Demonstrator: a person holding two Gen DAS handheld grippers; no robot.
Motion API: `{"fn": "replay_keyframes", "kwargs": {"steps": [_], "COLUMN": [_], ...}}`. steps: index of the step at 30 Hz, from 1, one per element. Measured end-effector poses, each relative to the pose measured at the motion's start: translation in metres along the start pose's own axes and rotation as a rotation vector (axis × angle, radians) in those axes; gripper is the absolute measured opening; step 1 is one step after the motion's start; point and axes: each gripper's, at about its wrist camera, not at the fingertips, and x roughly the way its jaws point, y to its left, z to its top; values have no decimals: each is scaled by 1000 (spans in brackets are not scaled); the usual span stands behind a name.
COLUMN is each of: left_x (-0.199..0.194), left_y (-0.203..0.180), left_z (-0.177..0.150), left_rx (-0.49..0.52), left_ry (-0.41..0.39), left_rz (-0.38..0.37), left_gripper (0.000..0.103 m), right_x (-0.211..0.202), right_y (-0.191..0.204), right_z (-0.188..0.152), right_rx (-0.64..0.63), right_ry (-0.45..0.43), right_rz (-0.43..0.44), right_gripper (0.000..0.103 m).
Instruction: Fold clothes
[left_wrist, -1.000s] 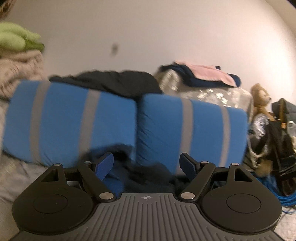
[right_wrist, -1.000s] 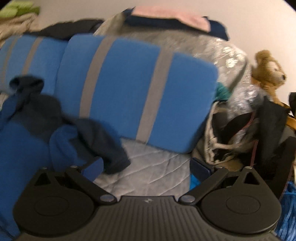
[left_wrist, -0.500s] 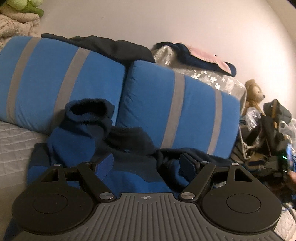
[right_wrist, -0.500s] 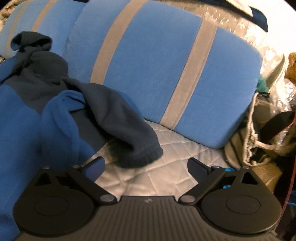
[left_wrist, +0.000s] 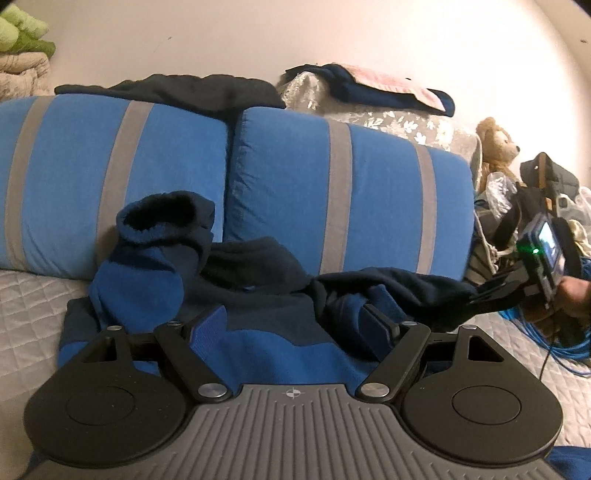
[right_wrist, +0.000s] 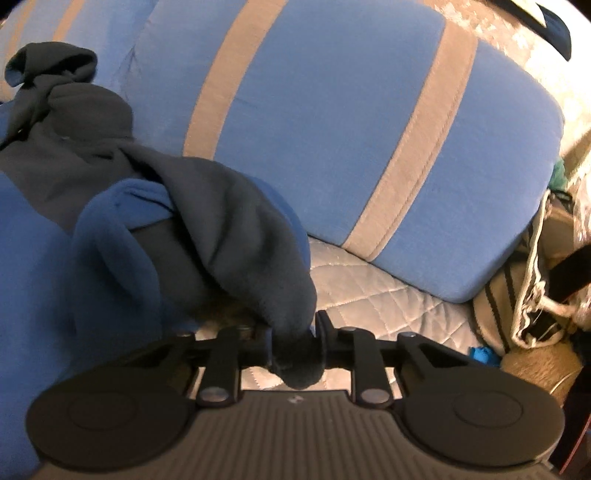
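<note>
Both wrist views face the pillows (left_wrist: 347, 192) across the bed (right_wrist: 373, 291); the right sits nearer, both sharing the sweater (left_wrist: 266, 332).

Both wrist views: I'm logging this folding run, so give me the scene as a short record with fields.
garment: blue and navy fleece sweater, crumpled on the grey quilted bedspread
right gripper: shut on the sweater's navy sleeve cuff
left gripper: open, over the sweater body, holding nothing
backdrop: two blue pillows with grey stripes against the wall
fold state: not yet folded
</note>
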Motion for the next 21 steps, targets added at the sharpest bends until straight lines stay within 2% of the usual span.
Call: {"fn": "replay_keyframes", "kwargs": {"steps": [8,12,15,21], "left_x": [0,0,0,8], "left_y": [5,4,5,13], "left_z": [0,0,0,-2], "left_rx": [-40,-27,-35,-92], "left_ry": [9,12,16,69], "left_rz": [-3,1,16,4], "left_gripper": [79,79,79,79], "right_x": [-40,-61,-74,-78], "right_y": [13,37,61,107], "right_z": [42,58,66,80], "right_rx": [-5,-6,-29,0], "right_ry": [-10,-33,-48,-77], "right_rz": [26,62,113,282], "right_gripper": [20,20,19,19]}}
